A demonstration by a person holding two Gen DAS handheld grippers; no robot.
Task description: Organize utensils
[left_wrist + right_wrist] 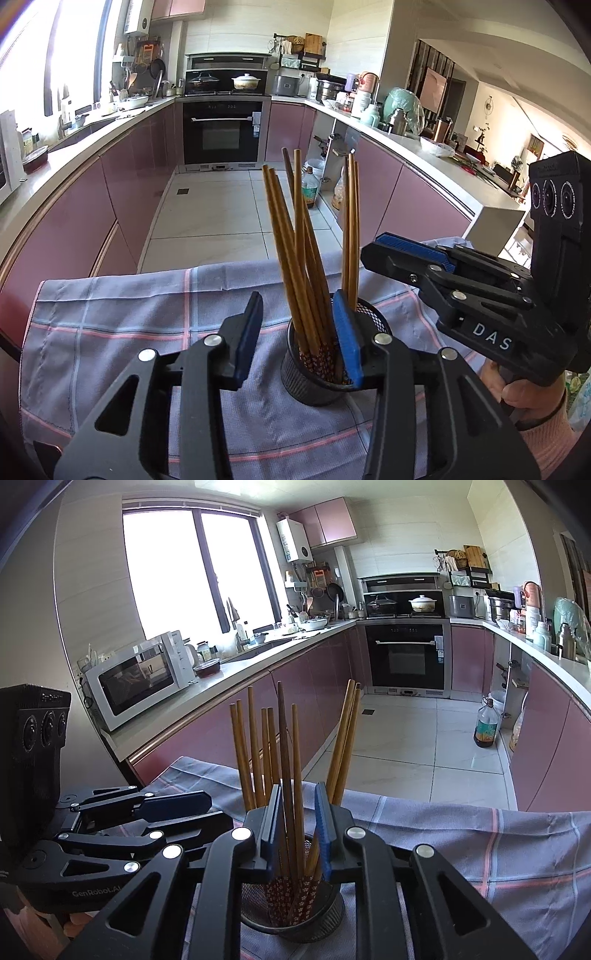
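We see wooden chopsticks [295,258] standing in the mesh holder [314,384] on the checked cloth [122,325]. Our left hand-held gripper [299,339] gapes, gripping nothing; the right hand-held gripper [297,823] sits slightly parted around two chopsticks.

Both wrist cameras look down along their fingers, close over the cup [314,373] of chopsticks [284,746], left view from its left, sharing the oven [408,657] beyond.

1 mesh cup [295,915], approx 10 chopsticks [273,760] (some overlap), 2 grippers [297,823].
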